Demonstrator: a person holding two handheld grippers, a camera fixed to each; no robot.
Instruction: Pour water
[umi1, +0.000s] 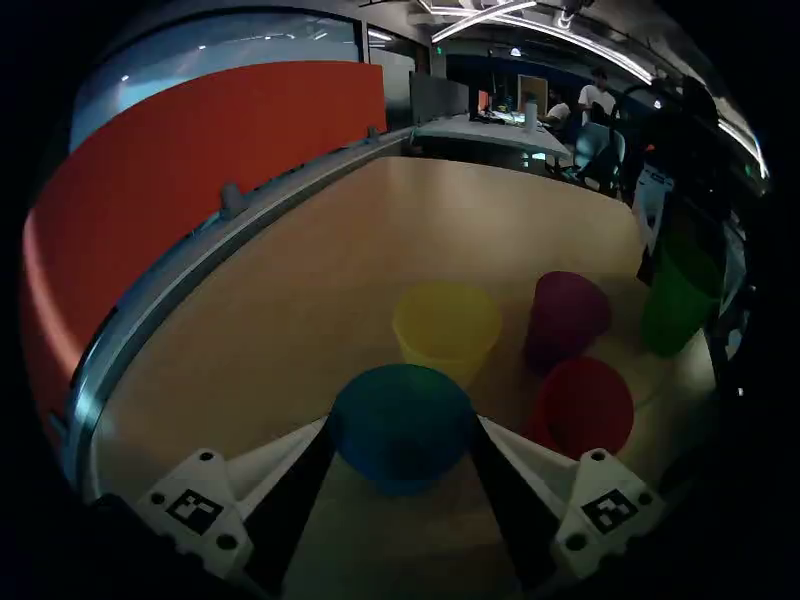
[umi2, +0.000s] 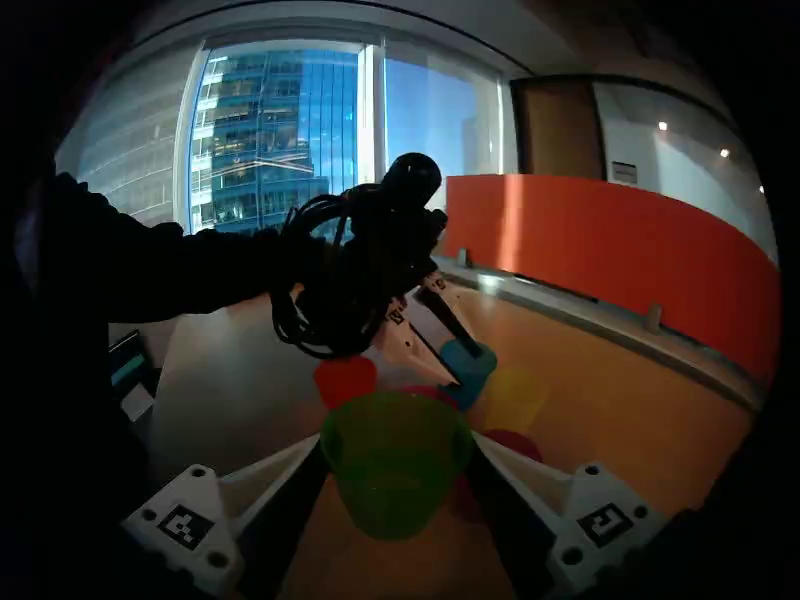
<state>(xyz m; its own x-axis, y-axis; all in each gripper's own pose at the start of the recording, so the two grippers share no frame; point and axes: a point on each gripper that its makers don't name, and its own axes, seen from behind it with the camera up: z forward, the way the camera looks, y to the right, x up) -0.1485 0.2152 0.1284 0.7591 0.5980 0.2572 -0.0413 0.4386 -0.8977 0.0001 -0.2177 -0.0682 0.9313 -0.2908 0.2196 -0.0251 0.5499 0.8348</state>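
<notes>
- Left tool (umi1: 402, 428) was clamped on blue cup (umi1: 400, 455).
- Right tool (umi2: 397, 440) was clamped on green cup (umi2: 395, 485).
- Yellow cup (umi1: 447, 325), purple cup (umi1: 567, 315), red cup (umi1: 585, 405) sat grouped on desk (umi1: 330, 270).

in the right gripper view i can't tell if there's any water in the green cup (umi2: 395, 470), way too murky. purple cup (umi2: 515, 442) is mostly hidden behind it, red cup (umi2: 345, 382) loses its base too. blue cup (umi2: 468, 365) is too small to see inside
</notes>
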